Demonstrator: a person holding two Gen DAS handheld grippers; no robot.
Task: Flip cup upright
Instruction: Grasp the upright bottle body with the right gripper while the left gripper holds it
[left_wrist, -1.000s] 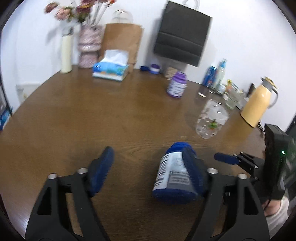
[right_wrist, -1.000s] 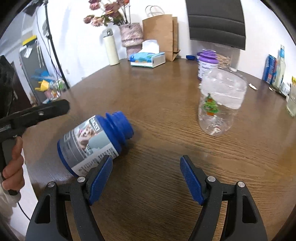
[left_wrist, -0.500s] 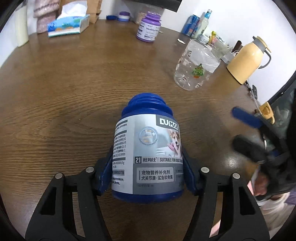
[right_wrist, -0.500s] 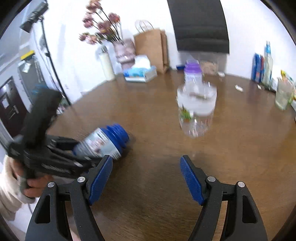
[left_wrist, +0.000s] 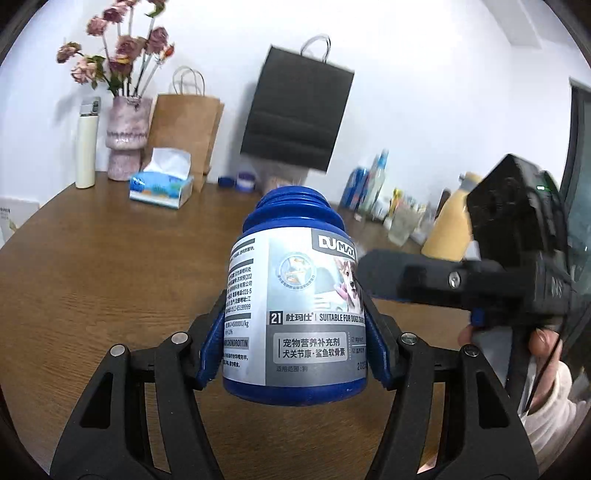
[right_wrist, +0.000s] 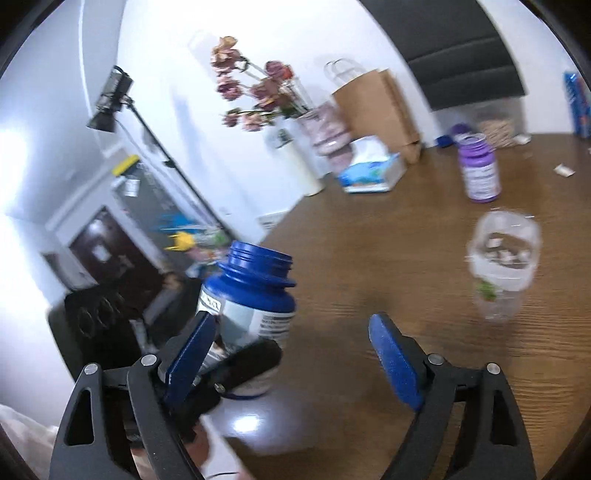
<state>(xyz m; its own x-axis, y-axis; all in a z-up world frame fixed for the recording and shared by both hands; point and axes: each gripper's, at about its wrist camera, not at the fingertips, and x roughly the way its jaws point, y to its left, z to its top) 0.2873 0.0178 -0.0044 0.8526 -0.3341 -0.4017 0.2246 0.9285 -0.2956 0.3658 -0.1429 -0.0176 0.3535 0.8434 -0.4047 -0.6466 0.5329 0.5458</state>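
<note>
Left tool (left_wrist: 295, 339): clenched on the blue jar (left_wrist: 295, 306), blue pads pressed to both sides of the labelled body, low down near its base. In the left wrist view the jar's threaded mouth points up and away from the camera; label reads right way up. In the right wrist view the same blue jar (right_wrist: 255, 295) stands mouth-up, no lid on it, slightly tilted, near the worktop's left edge. Whether the base touches the worktop (right_wrist: 369, 240) cannot be told; the base is partly hidden behind the tools.

Right tool (right_wrist: 295, 354): released, fingers spread wide, nothing between them. Its left pad sits just beside the jar's lower body, in front of it; contact cannot be confirmed. Seen from the left wrist camera, the right tool (left_wrist: 373, 266) comes in from the right, a dark finger lying close against the jar's right side; blurred.

Other items on the worktop: clear plastic cup (right_wrist: 502, 266), upright, well apart from the jar, toward the right side. Purple bottle (right_wrist: 478, 170) behind it. Tissue box (left_wrist: 162, 184) near the far edge, with pink vase (left_wrist: 125, 136) of dried flowers, white flask (left_wrist: 86, 144) and brown paper bag (left_wrist: 184, 129) behind it by the wall. Black bag (left_wrist: 295, 114) hangs above the far edge. Yellow jug (left_wrist: 450, 221) at far right, partly hidden.
</note>
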